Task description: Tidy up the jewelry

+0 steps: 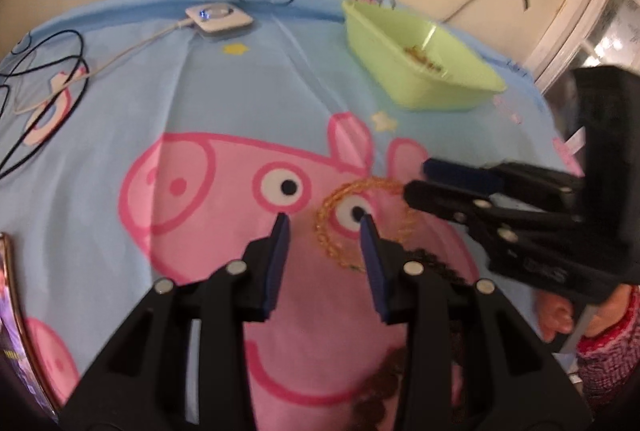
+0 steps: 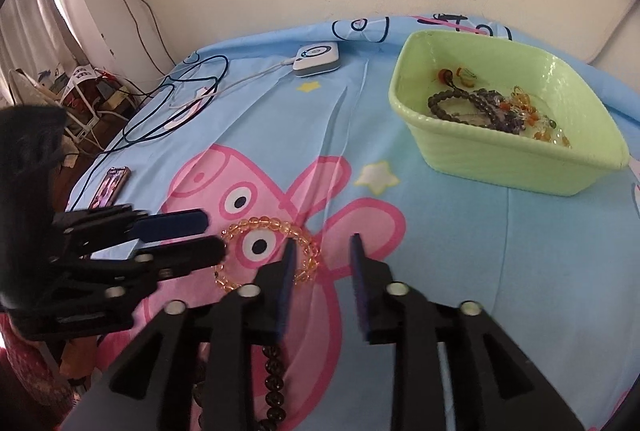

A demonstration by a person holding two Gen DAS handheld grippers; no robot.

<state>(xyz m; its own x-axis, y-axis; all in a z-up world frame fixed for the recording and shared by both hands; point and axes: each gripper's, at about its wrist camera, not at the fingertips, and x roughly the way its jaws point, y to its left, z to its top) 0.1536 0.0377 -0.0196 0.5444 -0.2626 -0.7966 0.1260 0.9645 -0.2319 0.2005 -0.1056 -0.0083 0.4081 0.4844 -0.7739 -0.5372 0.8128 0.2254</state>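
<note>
Two grippers, left gripper (image 1: 324, 221) and right gripper (image 2: 322, 243), I keep slightly parted and empty over the amber bracelet (image 2: 266, 251) on the near sheet (image 2: 460, 251), flanking it for pickup toward the far-right green basin (image 2: 508, 167) holding other beads.

No text legible anywhere — claw lettering (image 1: 545, 272) too blurred to read
</note>
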